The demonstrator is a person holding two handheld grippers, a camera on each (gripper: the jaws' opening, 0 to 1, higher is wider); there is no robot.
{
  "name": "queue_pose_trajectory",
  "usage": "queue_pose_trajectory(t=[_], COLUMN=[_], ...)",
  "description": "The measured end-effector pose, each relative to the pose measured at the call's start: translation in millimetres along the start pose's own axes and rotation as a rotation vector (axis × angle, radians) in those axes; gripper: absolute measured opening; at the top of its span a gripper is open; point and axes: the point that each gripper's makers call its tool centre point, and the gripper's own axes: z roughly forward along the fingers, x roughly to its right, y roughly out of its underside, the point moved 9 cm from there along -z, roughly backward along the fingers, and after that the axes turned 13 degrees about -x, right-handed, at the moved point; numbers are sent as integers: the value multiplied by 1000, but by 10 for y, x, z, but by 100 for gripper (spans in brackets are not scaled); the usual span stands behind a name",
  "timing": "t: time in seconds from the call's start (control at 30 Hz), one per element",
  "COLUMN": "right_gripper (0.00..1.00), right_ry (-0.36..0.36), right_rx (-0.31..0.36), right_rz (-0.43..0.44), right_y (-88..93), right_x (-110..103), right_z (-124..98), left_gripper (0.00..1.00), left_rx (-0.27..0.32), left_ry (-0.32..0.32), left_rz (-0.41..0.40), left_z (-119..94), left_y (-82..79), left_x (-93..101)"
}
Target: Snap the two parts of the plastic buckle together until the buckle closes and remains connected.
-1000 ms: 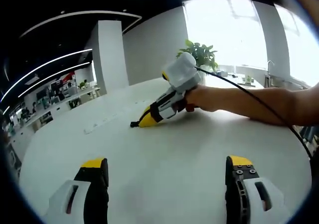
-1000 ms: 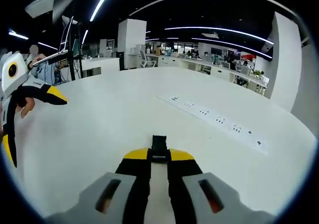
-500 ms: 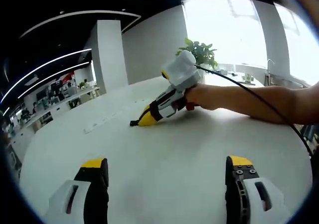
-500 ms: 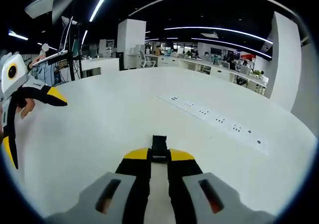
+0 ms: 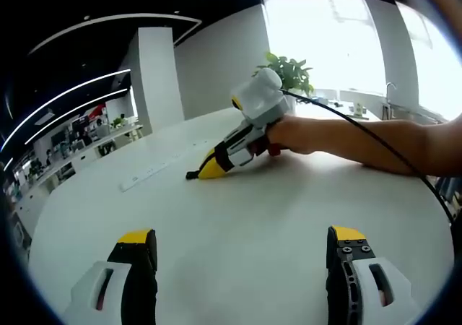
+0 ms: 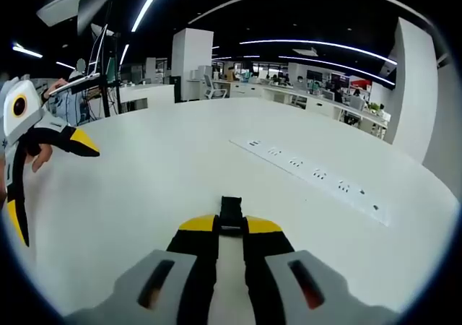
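— What has changed in the last second?

— Very little. The left gripper (image 5: pixel 242 237) stands spread wide over the table (image 5: pixel 238 209), with nothing between its yellow-tipped black jaws. In its view the whole scene has slid a touch, which I take for that camera tilting (the right gripper view has hardly stirred).

— And the right gripper?

— The right gripper (image 5: pixel 206 172) rests its tips low on the table, held by a hand (image 5: pixel 294 134) with a thin black cable trailing off it. In the right gripper view its jaws are nearly closed on the buckle part (image 6: pixel 231 211), as half a second ago.

— So no progress?

— I judge none: one half is pinched and waiting, and the open left gripper has yet to bring its mate.

— What is the piece like?

— Small, black, blocky hard plastic, poking out past the tips. The table is smooth, matte white, with a flush socket strip (image 6: pixel 312 174) to the right.
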Motion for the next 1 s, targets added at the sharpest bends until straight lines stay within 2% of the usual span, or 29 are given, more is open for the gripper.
queue_pose_trajectory(t=[0.37, 0.47, 0.57, 0.63, 0.77, 0.93, 1.0], right_gripper=[17, 25, 27, 33, 54, 75, 77], right_ry=[-25, -26, -25, -26, -17, -43, -50], right_rx=[9, 11, 14, 16, 32, 36, 30], right_rz=[15, 15, 12, 12, 13, 34, 35], right_y=[17, 21, 30, 30, 9, -1, 0], right_x=[-13, -10, -15, -16, -3, -28, -54], right_z=[0, 3, 4, 11, 36, 62, 64], left_gripper=[99, 99, 99, 99, 99, 99, 99], left_rx=[-6, -7, -8, -8, -11, -8, -9], left_ry=[3, 3, 2, 2, 3, 6, 8], left_rz=[4, 4, 5, 6, 7, 10, 9], left_z=[12, 14, 15, 17, 23, 24, 27], left_y=[7, 8, 9, 10, 11, 7, 8], left_x=[8, 9, 10, 12, 14, 20, 23])
